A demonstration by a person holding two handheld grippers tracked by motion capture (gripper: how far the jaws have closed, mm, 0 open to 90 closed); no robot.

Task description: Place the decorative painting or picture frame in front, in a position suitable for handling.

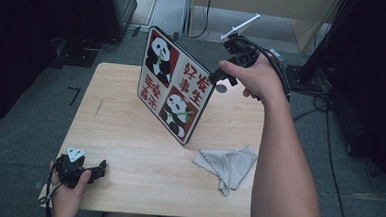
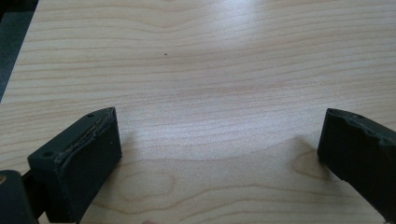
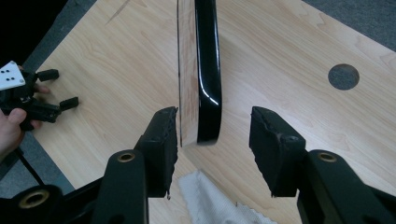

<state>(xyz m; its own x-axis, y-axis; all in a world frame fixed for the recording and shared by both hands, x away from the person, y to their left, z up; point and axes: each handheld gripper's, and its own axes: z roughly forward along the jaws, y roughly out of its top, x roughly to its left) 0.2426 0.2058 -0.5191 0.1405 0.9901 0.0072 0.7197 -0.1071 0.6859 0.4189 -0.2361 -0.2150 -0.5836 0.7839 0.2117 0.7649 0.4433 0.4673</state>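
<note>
Right gripper [image 3: 212, 135] fingers wide, straddling the upright panda panel's [image 1: 177, 85] edge; left gripper [image 2: 219, 140] fingers wide over bare bench [image 1: 129, 135].

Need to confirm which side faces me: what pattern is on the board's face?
Pandas and red Chinese characters in four red and white squares on the board, best seen in the high view.
</note>
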